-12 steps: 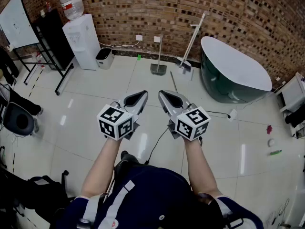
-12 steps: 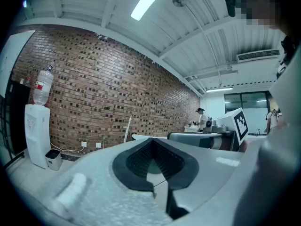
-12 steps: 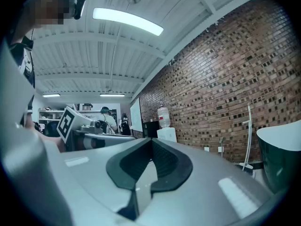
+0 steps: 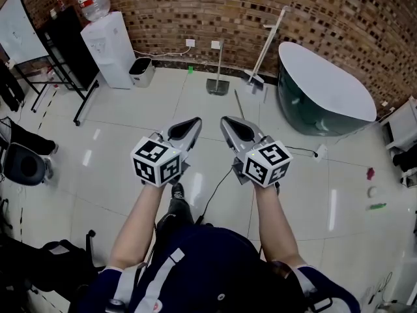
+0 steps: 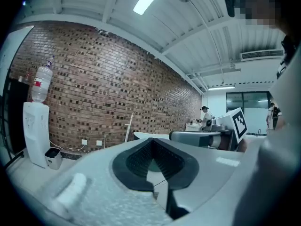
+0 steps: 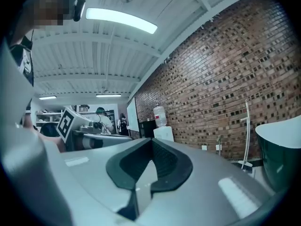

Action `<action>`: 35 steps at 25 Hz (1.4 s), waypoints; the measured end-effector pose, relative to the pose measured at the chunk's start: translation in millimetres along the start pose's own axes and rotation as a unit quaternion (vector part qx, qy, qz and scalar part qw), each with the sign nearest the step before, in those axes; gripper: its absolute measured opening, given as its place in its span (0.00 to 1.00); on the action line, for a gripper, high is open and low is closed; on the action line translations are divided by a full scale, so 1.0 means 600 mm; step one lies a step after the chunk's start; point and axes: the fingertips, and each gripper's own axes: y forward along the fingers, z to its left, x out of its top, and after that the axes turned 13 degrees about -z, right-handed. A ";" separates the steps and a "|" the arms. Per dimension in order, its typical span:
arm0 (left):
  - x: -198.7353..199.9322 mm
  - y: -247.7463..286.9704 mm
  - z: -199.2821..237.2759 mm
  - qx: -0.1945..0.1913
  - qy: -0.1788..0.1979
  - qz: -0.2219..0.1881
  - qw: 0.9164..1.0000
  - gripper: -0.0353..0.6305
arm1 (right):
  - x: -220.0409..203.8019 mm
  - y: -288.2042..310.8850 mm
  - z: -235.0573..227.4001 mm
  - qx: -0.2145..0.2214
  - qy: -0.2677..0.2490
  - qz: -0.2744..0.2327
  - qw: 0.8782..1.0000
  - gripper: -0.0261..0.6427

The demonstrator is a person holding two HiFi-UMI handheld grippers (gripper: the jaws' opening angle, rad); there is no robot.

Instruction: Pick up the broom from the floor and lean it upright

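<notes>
A white-handled broom [image 4: 268, 44] leans against the brick wall at the far side of the room, with its head on the floor; it also shows as the broom [image 5: 128, 128] in the left gripper view and the broom [image 6: 246, 131] in the right gripper view. A thin grey rod [image 4: 238, 102] lies on the tiles in front of it, its near end hidden behind my right gripper. My left gripper [image 4: 193, 124] and right gripper [image 4: 228, 124] are held side by side at chest height, well short of the wall. Both are shut and hold nothing.
An upright dustpan [image 4: 218, 83] stands left of the broom. A dark green tub [image 4: 322, 90] fills the right side. A water dispenser [image 4: 111, 47], a small bin [image 4: 140, 70] and a whiteboard [image 4: 23, 25] are at the left. A black cable [image 4: 218, 191] runs over the tiles.
The person's shoe has stepped forward under the grippers and the view has shifted slightly. Both grippers stay shut, side by side.
</notes>
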 end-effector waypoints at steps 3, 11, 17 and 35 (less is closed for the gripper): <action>-0.009 0.021 0.035 -0.004 -0.008 0.003 1.000 0.05 | -0.016 0.029 -0.025 -0.007 0.002 0.009 1.000 0.05; -0.012 0.094 0.169 -0.033 -0.034 0.012 0.999 0.05 | -0.034 0.153 -0.104 -0.048 0.000 0.029 0.998 0.05; -0.029 0.146 0.273 -0.067 -0.040 0.029 0.996 0.05 | -0.057 0.245 -0.180 -0.105 0.003 0.042 0.994 0.05; -0.083 0.333 0.408 -0.131 -0.073 0.070 0.986 0.05 | -0.086 0.341 -0.366 -0.178 0.007 0.057 0.982 0.05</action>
